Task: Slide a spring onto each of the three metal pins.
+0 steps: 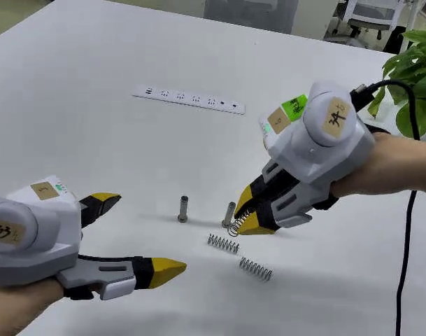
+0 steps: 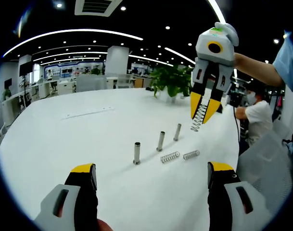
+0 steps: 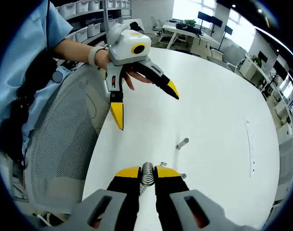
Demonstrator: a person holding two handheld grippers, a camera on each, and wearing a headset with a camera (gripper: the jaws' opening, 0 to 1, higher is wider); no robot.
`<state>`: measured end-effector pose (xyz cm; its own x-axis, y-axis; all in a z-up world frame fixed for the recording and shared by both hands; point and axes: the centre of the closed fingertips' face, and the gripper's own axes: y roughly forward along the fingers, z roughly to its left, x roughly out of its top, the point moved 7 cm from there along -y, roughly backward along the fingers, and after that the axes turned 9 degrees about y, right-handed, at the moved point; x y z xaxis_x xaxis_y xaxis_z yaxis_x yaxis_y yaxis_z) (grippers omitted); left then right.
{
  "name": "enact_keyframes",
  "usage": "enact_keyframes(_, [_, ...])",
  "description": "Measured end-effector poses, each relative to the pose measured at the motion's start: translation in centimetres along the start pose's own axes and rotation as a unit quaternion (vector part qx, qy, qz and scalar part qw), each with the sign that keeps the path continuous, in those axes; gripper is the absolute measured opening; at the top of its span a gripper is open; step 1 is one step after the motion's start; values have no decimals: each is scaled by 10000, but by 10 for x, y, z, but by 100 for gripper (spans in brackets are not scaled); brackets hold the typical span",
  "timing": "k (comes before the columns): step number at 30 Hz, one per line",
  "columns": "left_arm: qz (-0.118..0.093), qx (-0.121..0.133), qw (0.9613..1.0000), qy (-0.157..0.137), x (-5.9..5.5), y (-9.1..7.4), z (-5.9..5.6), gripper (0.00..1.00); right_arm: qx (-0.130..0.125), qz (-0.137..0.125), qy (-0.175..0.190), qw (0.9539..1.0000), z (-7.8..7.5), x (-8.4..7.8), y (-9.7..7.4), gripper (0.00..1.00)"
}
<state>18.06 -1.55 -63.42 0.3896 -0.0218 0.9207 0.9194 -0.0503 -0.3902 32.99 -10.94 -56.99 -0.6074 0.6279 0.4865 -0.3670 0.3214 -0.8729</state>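
Head view: held spring (image 1: 236, 224) clamped askew in right claw (image 1: 246, 215), lower end just beside a pin (image 1: 229, 214). Two loose springs (image 1: 222, 243) lying nearer on table (image 1: 129, 140). At near left, left claw (image 1: 146, 234) gaping wide, empty. Risk: if lowered off-axis, may snag on pin tip, topple pin, or spring free of the pinch.

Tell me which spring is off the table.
The spring clamped in the right gripper; the other two springs lie flat on the table.
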Motion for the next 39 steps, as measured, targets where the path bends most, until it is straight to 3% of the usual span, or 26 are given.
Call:
enact_keyframes(9, [-61,117,9999,-15,-3,-2,3,100,-117,131,-220,9996,-25,17,-1,12])
enact_keyframes(18, [-64,89,9999,40,-4,-1,-2,100,-123,548,-568,9968,-48,33,7,12])
enact_keyframes(26, [-64,12,10000,53,-5,1,-8,100,-42,913,-1004,9907,-58,50,20,12])
enact_keyframes(39, [-41,-89,9999,125,-6,5,-10,100,99,1204,-1353,9834,-63,59,47,12])
